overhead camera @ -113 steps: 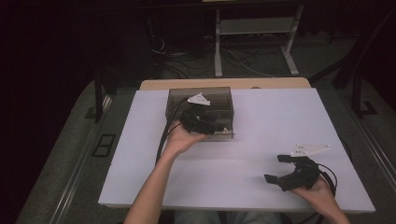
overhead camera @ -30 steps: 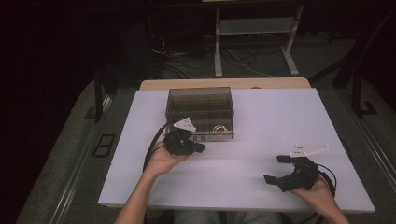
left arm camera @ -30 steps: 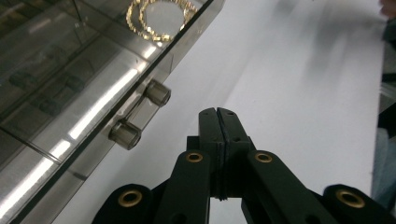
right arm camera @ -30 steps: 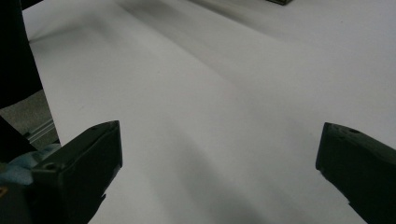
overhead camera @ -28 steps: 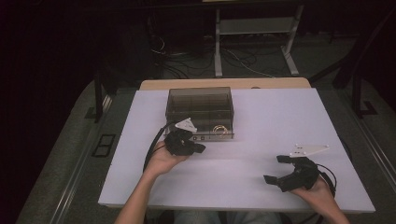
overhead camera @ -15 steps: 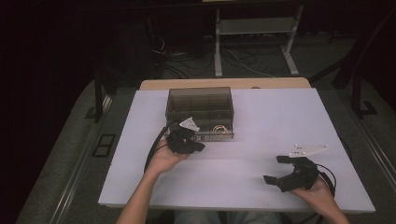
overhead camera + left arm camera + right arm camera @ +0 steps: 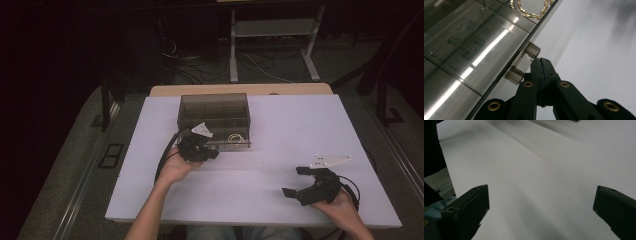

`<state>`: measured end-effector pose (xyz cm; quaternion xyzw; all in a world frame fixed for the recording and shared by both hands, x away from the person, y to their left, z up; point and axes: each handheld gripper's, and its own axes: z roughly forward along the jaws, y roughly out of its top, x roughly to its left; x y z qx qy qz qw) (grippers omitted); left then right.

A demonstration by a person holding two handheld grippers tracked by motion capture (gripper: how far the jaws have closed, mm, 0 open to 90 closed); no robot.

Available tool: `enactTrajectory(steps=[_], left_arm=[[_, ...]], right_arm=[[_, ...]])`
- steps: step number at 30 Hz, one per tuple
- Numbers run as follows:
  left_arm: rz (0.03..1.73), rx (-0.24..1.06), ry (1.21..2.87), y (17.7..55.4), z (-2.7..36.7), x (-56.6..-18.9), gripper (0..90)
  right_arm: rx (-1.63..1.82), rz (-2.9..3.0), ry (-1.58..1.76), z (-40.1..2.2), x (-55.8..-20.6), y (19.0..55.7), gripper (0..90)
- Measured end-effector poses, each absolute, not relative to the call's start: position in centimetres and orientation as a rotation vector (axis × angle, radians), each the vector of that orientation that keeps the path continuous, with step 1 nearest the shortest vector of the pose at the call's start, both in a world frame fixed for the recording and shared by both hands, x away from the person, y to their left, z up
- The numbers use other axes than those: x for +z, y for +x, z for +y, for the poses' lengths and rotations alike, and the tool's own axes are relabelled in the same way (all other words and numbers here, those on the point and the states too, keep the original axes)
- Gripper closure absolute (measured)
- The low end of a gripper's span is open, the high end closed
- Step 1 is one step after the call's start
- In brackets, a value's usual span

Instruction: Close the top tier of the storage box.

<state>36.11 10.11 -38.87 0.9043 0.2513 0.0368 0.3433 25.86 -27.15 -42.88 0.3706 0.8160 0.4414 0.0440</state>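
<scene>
A white table [image 7: 280, 125] stands before a metal frame [image 7: 272, 35] and floor cables [image 7: 200, 65].

A person's left hand [image 7: 175, 167] reaches forward at centre-left, its left gripper [image 7: 200, 149] with jaws pressed fully together, tips pointing away. At lower right the right hand [image 7: 337, 202] rests low, holding the right gripper [image 7: 296, 182] with jaws spread wide, aimed leftward.
</scene>
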Motion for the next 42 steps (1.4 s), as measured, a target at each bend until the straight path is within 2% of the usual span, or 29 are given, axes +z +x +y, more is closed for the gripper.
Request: enactTrajectory(steps=[42], left_arm=[[0.68,0.118,2.302,38.5,9.7,-38.3,88.8]], right_arm=[[1.363,2.479,1.165,-27.6,-42.9,25.9,0.0]])
